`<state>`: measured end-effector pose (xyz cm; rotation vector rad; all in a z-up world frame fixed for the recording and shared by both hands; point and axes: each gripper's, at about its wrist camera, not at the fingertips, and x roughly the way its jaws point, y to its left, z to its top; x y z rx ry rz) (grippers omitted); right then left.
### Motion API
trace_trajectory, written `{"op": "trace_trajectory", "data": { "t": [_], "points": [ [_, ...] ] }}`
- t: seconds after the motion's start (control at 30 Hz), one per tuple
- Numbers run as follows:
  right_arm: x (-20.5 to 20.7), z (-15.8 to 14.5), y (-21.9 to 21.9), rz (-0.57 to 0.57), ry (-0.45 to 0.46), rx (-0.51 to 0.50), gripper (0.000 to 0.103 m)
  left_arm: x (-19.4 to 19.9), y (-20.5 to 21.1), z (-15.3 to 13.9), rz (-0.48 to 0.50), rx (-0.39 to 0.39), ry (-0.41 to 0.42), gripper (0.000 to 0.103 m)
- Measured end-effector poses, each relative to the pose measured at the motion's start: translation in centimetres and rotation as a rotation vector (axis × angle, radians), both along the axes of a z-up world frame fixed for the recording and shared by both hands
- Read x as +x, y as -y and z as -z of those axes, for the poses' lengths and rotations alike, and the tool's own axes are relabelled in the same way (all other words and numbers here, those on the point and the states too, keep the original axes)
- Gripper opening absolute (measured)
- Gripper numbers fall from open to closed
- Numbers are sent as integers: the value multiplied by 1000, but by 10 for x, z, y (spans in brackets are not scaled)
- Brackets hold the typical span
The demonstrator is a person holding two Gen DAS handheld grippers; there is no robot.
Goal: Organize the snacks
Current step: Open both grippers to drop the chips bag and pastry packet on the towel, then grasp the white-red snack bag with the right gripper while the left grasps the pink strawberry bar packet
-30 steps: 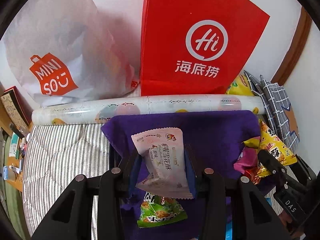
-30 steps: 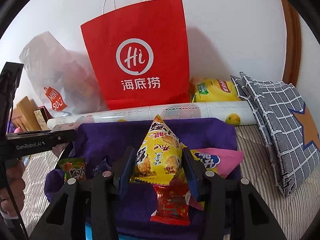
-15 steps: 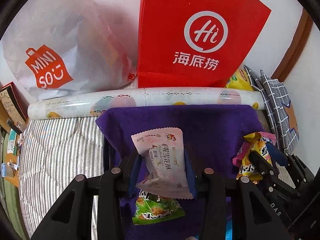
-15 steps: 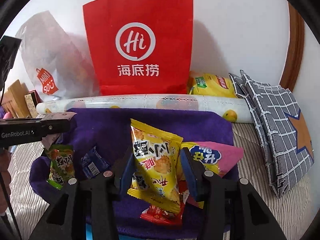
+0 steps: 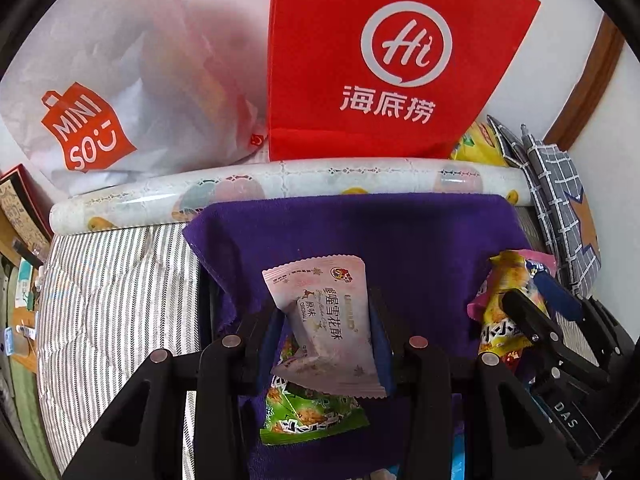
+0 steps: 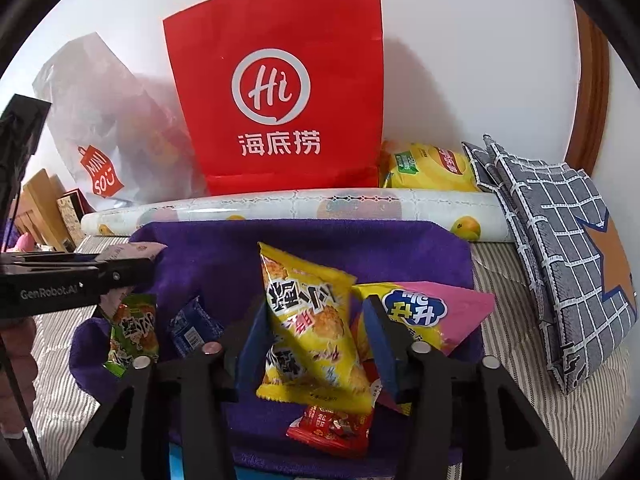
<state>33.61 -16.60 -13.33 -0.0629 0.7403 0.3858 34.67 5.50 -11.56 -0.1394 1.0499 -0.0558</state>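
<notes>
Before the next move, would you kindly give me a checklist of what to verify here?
1. Left hand-held gripper clamps the pale pink packet: ok.
2. Right hand-held gripper released: ok; its jaws have just been opening, and the yellow packet sits between them with one pad clear.
3. Yellow packet fully settled on the purple cloth: cannot tell.
4. Cloth below the pale pink packet free: not ok, a green packet lies there.
5. The two grippers apart from each other: ok.

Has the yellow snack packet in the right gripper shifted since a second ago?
Yes. The yellow packet has tipped over and dropped lower against the purple cloth as the fingers opened.
</notes>
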Motion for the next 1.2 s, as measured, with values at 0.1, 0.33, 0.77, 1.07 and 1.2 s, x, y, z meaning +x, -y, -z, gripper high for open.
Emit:
{"op": "trace_trajectory", "data": {
  "t": [0.1, 0.33, 0.77, 1.07, 1.2],
  "points": [
    [-4, -5, 0, -10, 29, 14, 61, 0, 2, 2, 3, 5, -8, 41],
    [-12, -21, 10, -8, 85, 95, 70, 2, 5, 5, 15, 5, -37, 41],
    [-20, -45, 27, 67, 136, 137, 70, -8, 18, -15, 81, -33, 2, 70],
    [-56, -57, 46, 127, 84, 118, 76, -33, 24, -56, 132, -54, 110, 74],
    [-88, -61, 53, 153, 122, 73, 85, -44, 30, -71, 153, -40, 155, 74]
  ]
}}
